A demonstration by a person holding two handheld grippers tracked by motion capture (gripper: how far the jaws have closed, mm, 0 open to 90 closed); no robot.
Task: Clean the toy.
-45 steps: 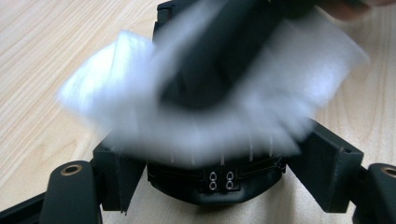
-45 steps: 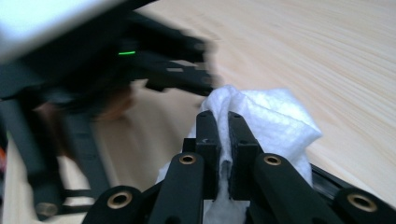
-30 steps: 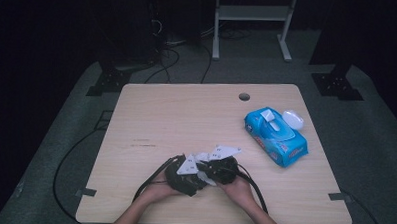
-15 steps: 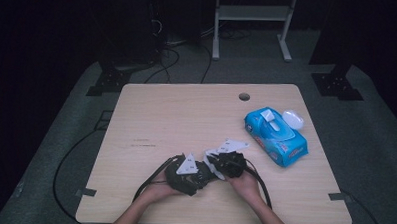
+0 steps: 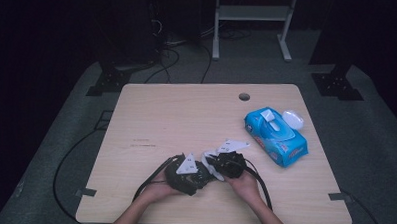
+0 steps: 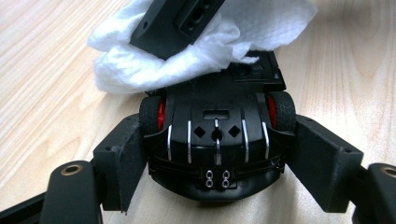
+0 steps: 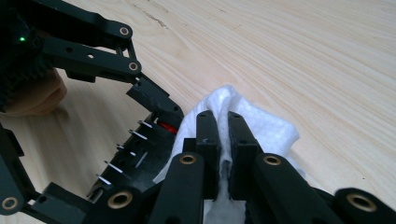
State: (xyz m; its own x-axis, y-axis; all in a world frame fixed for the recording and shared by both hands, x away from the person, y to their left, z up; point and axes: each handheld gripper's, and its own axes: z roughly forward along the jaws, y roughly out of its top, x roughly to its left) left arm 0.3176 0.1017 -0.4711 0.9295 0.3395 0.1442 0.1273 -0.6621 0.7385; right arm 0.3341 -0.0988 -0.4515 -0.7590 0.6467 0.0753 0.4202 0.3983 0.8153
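Toy car (image 6: 217, 144) clamped upside down in left claw (image 6: 219, 161); wipe (image 7: 252, 126) pinched in right claw (image 7: 223, 140); wipe best rubbed gently across underside, car kept steady above counter (image 5: 186, 116).

Glossy plastic toy car (image 6: 217, 149) (chrome trim), soft fibrous wipe (image 6: 154, 60), matt wood table (image 5: 186, 116)

I'm working in what's looking like a recording lab or studio: I'm sitting at a bare wooden table (image 5: 186, 116) on grey carpet (image 5: 376, 133), with darkness closing in all round. At twelve o'clock a white metal stand (image 5: 252, 16) is standing; at eleven, black cables (image 5: 176, 51) are trailing past tripod feet (image 5: 110, 81).
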